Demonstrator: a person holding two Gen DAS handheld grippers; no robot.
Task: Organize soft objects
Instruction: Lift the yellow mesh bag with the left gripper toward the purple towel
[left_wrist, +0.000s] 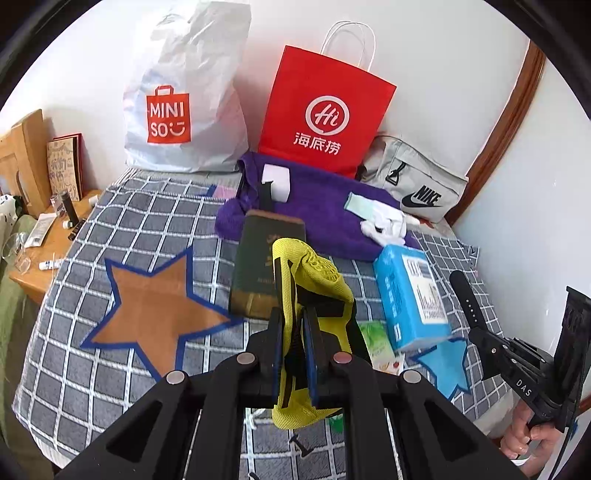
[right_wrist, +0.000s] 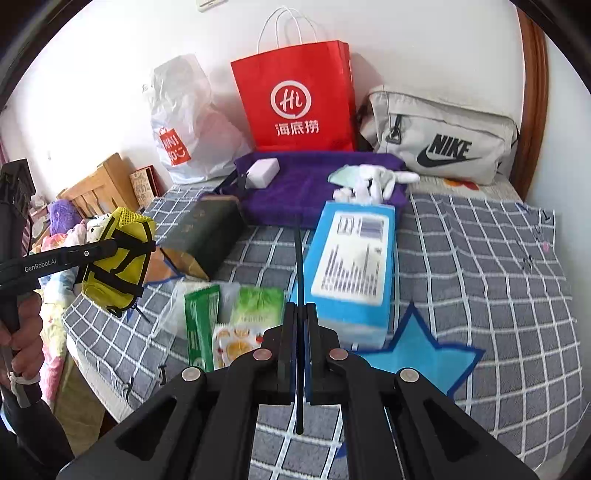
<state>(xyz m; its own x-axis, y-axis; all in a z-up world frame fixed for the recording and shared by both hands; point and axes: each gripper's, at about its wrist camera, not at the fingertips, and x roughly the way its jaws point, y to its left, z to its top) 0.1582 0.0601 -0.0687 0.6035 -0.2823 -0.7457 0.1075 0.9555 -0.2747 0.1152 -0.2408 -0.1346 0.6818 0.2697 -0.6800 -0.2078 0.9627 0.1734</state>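
"MINISO" is printed on the white bag (left_wrist: 184, 110), "Hi" with 海底捞 on the red bag (left_wrist: 325, 114), "NIKE" on the grey bag (right_wrist: 443, 140), "DAS" on the right gripper (left_wrist: 458, 277) and "GenRobot.AI" on the left gripper (right_wrist: 114, 245).

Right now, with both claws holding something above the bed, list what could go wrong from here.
1. The left claw pinches only part of the yellow mesh pouch; its black straps dangle and could snag on the dark green book below.
2. The right claw grips a thin black strap edge-on, so it may slip out.
3. The blue tissue pack and snack packets lie close underneath and could be knocked.
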